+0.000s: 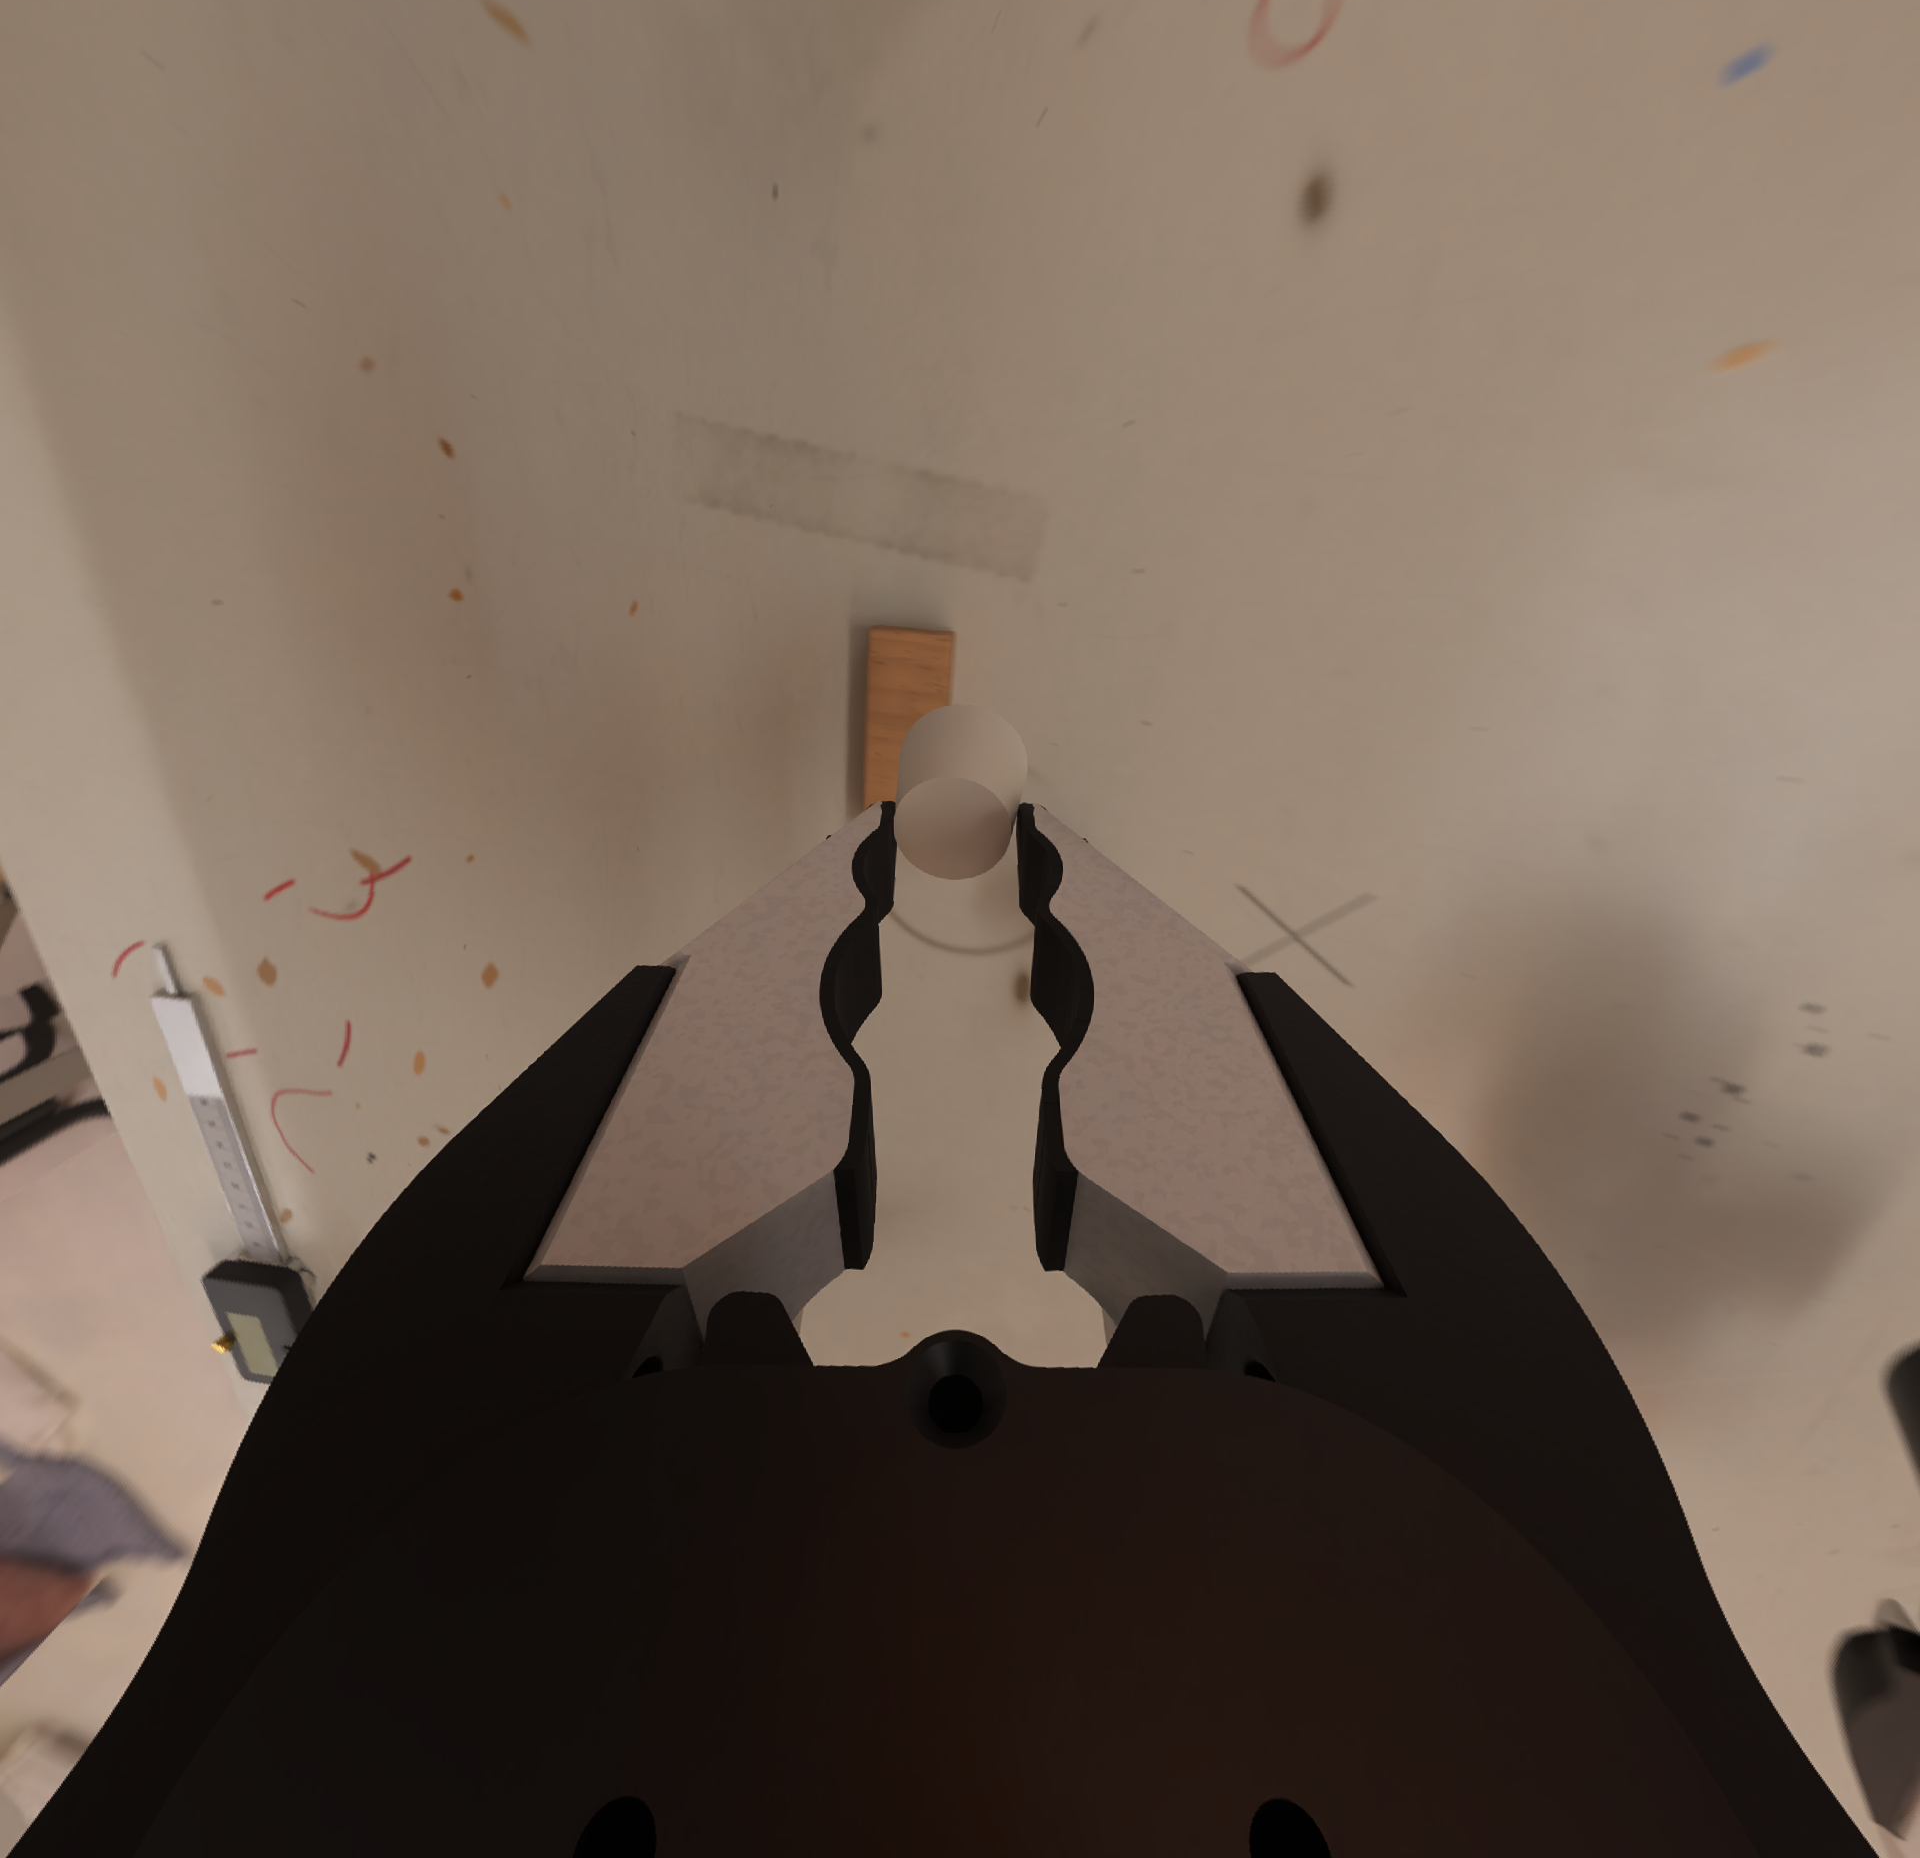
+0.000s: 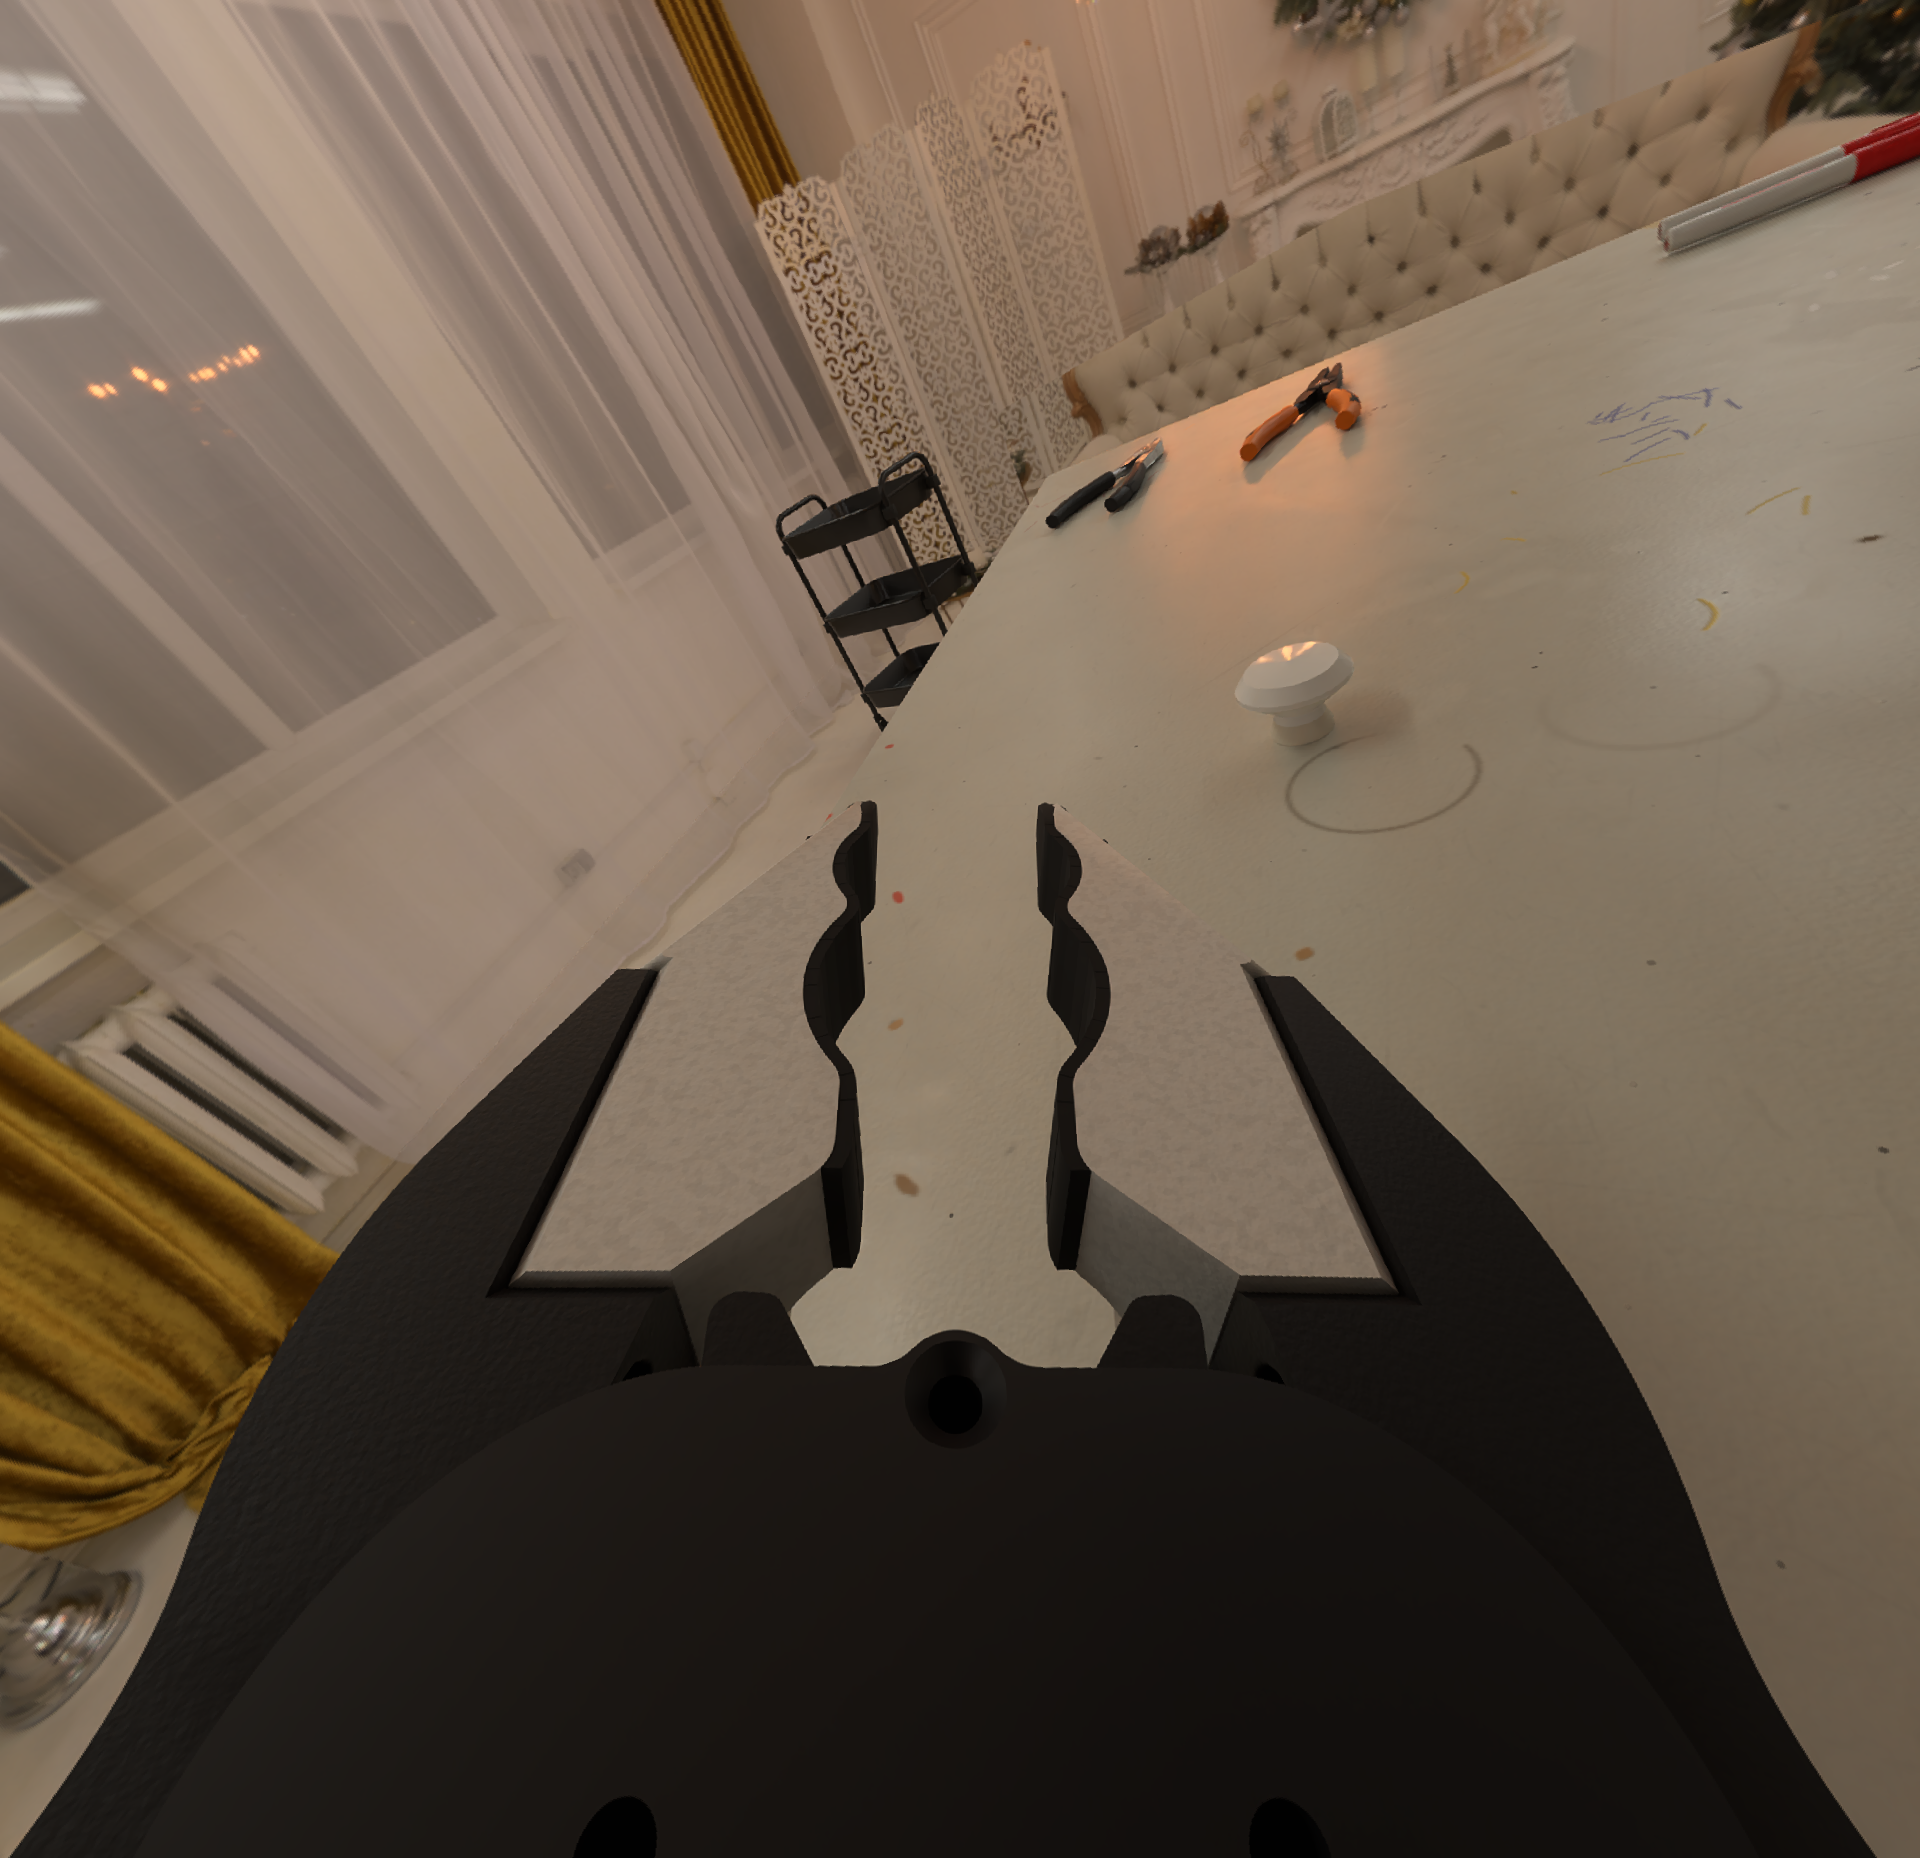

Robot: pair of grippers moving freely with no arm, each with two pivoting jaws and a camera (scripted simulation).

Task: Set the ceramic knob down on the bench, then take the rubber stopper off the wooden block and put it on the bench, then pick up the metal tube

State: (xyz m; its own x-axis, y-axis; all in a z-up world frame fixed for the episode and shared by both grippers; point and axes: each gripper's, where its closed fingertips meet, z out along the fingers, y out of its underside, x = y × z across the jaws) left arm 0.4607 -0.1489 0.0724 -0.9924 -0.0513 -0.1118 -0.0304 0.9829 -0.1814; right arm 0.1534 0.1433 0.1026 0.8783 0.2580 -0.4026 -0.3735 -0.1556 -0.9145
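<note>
In the left wrist view my left gripper points down at the bench. Its fingertips are shut on the sides of a pale, stubby rubber stopper. The thin wooden block lies on the bench just beyond and partly behind the stopper; I cannot tell if the two touch. In the right wrist view the white ceramic knob stands on its stem on the bench, ahead and to the right. My right gripper is open and empty, low over the bench near its left edge. No metal tube is clearly in view.
A steel ruler with a dark end piece lies at the bench's left edge. Black pliers, orange-handled pliers and red-and-white rods lie at the far end. A black trolley stands beside the bench.
</note>
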